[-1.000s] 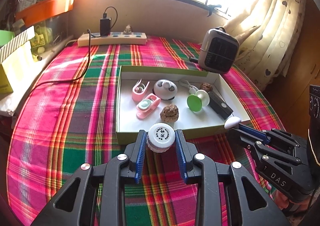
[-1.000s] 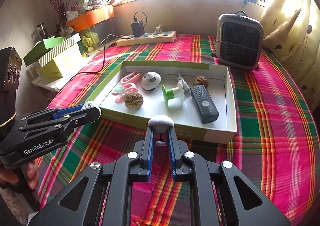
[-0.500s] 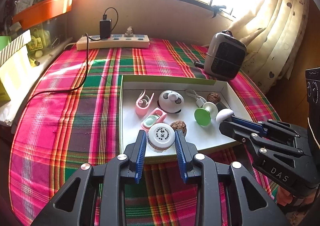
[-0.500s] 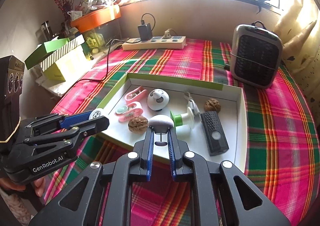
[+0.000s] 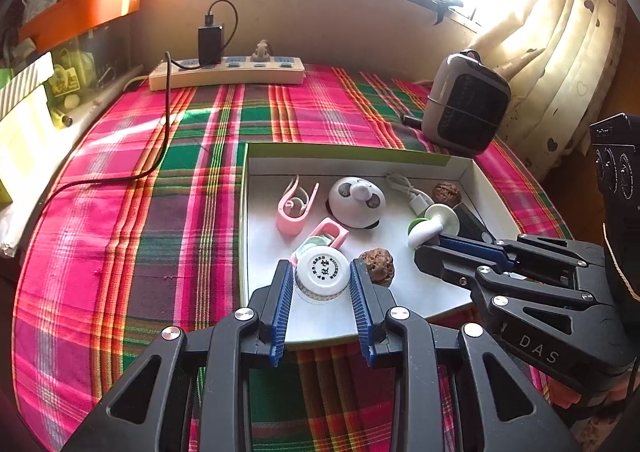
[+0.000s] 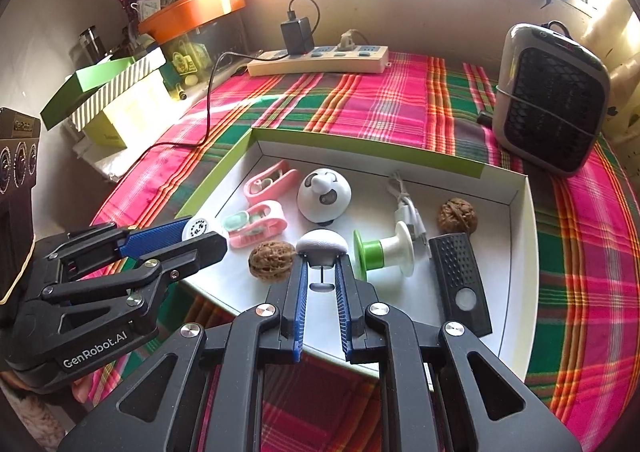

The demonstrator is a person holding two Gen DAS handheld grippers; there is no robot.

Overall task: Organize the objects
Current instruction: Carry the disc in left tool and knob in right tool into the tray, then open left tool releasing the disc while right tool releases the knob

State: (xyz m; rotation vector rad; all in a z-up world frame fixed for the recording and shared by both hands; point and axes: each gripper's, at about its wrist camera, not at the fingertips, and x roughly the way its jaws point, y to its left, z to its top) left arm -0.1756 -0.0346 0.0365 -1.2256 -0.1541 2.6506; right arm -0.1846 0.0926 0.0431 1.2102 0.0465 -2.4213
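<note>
Black left hand-held gripper (image 5: 322,278) tilts down, clamped on white jar (image 5: 322,272) | right hand-held gripper (image 6: 322,266) clamped on grey-capped piece (image 6: 322,242), perhaps a pin | its lower part hidden between the pads

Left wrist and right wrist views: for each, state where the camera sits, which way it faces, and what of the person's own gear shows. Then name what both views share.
Left wrist view: sits on the left gripper, looking forward and down along its jaws, shut on a white jar; the right gripper enters at right.
Right wrist view: sits on the right gripper, looking forward and down along its jaws, shut on a white knob; the left gripper enters at left.
Shared: the open box, plaid cloth, power strip and heater.
</note>
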